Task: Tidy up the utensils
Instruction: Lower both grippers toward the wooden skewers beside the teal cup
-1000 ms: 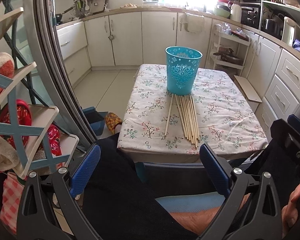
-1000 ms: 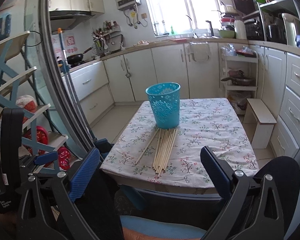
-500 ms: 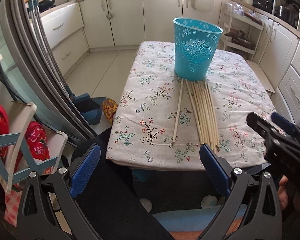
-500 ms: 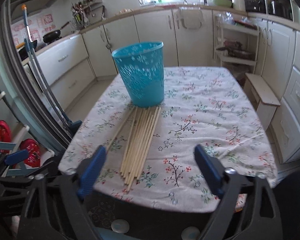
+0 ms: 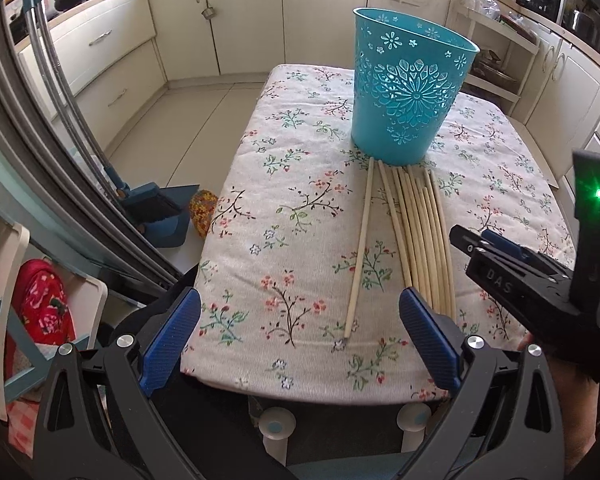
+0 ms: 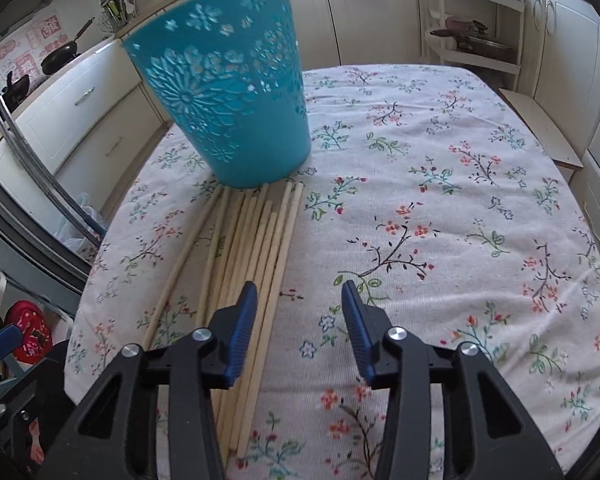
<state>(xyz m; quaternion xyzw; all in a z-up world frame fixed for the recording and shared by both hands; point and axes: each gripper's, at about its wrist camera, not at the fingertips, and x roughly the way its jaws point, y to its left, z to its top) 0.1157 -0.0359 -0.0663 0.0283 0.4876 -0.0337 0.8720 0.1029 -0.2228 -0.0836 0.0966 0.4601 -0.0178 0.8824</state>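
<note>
A: Sticks?
B: Pale wooden sticks (image 6: pixel 256 264) lie bundled on the floral tablecloth (image 6: pixel 440 216), touching the teal basket (image 6: pixel 228 92).
A: Grippers?
B: Right gripper (image 6: pixel 299 332) just narrowing, half-open, empty above the sticks; left gripper (image 5: pixel 300 344) wide, empty.

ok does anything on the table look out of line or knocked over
One thing: a single stick lies apart from the bundle of sticks, angled away at its near end instead of running alongside. The blue basket stands upright, nothing is spilled, and the tablecloth lies flat.
</note>
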